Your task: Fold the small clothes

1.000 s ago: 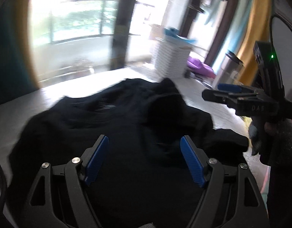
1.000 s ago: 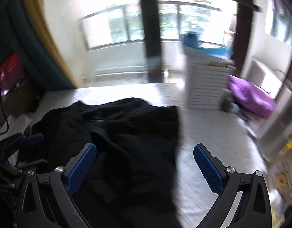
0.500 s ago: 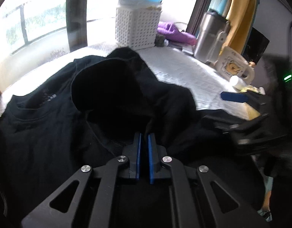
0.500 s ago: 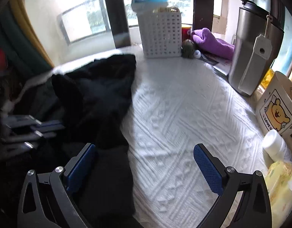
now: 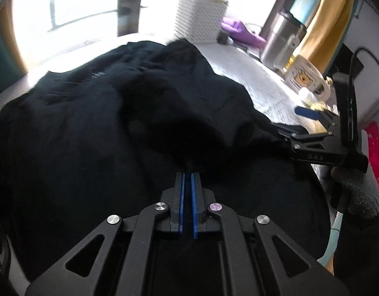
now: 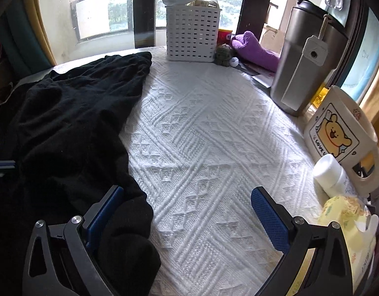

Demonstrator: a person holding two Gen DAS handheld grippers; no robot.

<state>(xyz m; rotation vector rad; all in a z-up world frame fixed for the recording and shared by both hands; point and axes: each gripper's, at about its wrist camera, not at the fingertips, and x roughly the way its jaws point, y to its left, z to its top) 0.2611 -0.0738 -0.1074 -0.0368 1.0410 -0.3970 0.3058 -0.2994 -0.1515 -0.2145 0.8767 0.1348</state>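
A black t-shirt [image 5: 90, 128] lies crumpled on the white textured tablecloth [image 6: 204, 138]; it fills the left of the right wrist view [image 6: 66, 123]. My left gripper [image 5: 187, 176] is shut on a raised fold of the shirt near its middle. My right gripper [image 6: 187, 202] is open at the shirt's right edge, its left finger [image 6: 108, 204] against a bunched hem, its right finger [image 6: 265, 209] over bare cloth. The right gripper also shows in the left wrist view [image 5: 300, 123], open around the shirt's edge.
A white slotted basket [image 6: 191, 37], a purple cloth [image 6: 253, 49] and a small toy [image 6: 224, 54] stand at the back. A steel canister [image 6: 305, 59], a bear-print container [image 6: 337, 133], a white bottle [image 6: 330, 172] and a yellow pack [image 6: 344, 212] line the right edge.
My left gripper closed on a fold of the shirt and now holds it. My right gripper swung right and dropped to the shirt's right edge, still open.
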